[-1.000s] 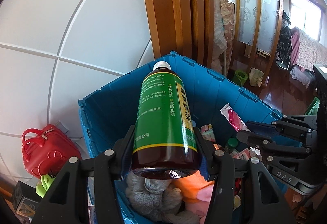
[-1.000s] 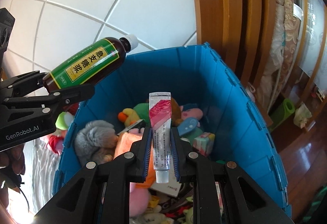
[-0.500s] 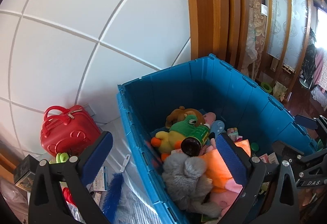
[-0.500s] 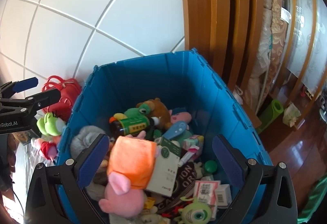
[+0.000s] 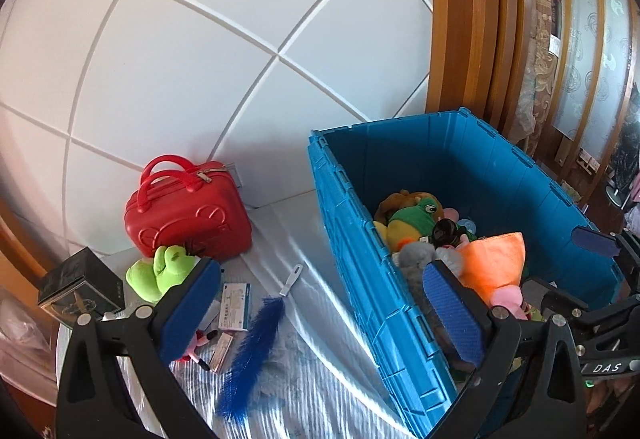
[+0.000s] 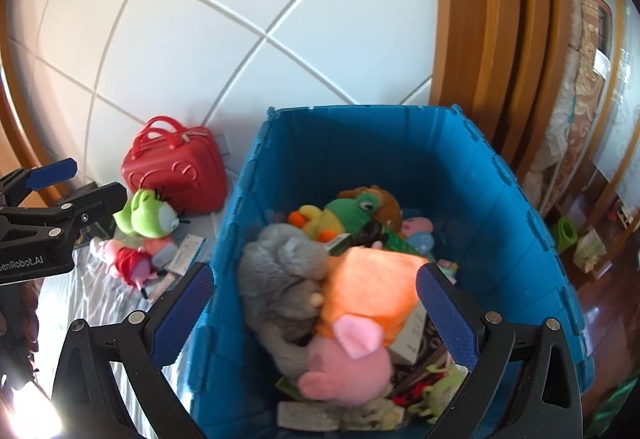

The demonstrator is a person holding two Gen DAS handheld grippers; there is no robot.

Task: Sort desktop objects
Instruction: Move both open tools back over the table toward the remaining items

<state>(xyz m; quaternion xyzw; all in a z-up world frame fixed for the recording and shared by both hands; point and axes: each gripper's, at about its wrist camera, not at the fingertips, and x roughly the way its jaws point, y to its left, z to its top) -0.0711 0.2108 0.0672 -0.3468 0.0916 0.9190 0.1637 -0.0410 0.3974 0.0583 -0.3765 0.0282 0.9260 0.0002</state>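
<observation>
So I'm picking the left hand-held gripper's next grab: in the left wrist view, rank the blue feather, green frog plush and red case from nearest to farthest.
1. Blue feather: on the table between the fingers of the open left hand-held gripper, nearest.
2. Green frog plush: just beyond the left finger.
3. Red case: behind the frog, against the wall, farthest.

crate (image 6: 516, 199): smooth plastic | case (image 5: 188, 215): glossy | toys (image 6: 280, 271): fuzzy plush

**Legible markings**

"DAS" is printed in white on the black body of the right gripper (image 5: 592, 323), at the right edge of the left wrist view. "enRobot.AI" is printed in white on the left gripper (image 6: 60, 195), at the left edge of the right wrist view.
</observation>
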